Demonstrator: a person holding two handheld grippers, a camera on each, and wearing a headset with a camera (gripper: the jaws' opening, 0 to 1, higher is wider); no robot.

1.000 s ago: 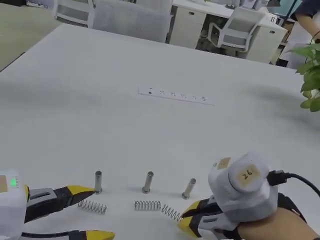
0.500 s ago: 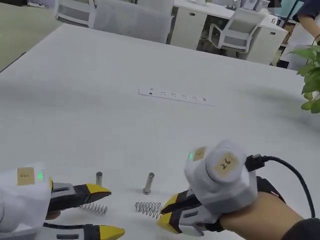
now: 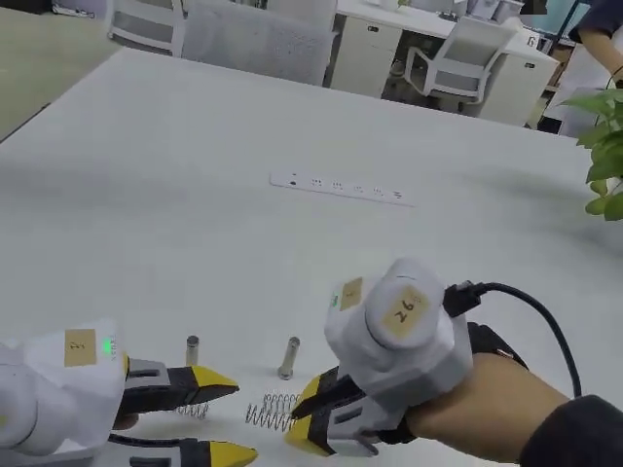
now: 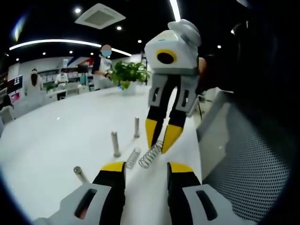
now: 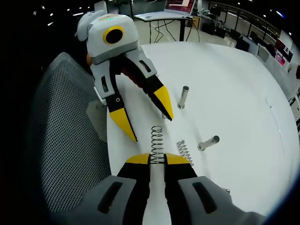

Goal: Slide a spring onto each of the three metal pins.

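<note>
White bench in an open office, with a slim white power strip well beyond the work. Toward the front edge, standing in a row, three short grey metal pins: near pin, middle pin, far pin. All three bare, by the look of them. Cannot tell whether fixed to the bench or merely stood on it.

Right gripper: yellow-tipped fingers pinching the near end of a thin steel coil spring, the rest of the coil lying flat on the bench. Just beside it, a second coil spring, untouched. Left gripper: fingers spread wide, gripping nothing, hovering close opposite the right one.

Looks like the pick-up of the first spring. Keep the pinch light to avoid crushing the coils or shooting the spring sideways. Lift, tip the free end downward, centre the bore over a pin's top, lower straight, and let go only after threading several coils past the tip.

As for holders: springs loose, straight on the bare bench surface, pins likewise.
</note>
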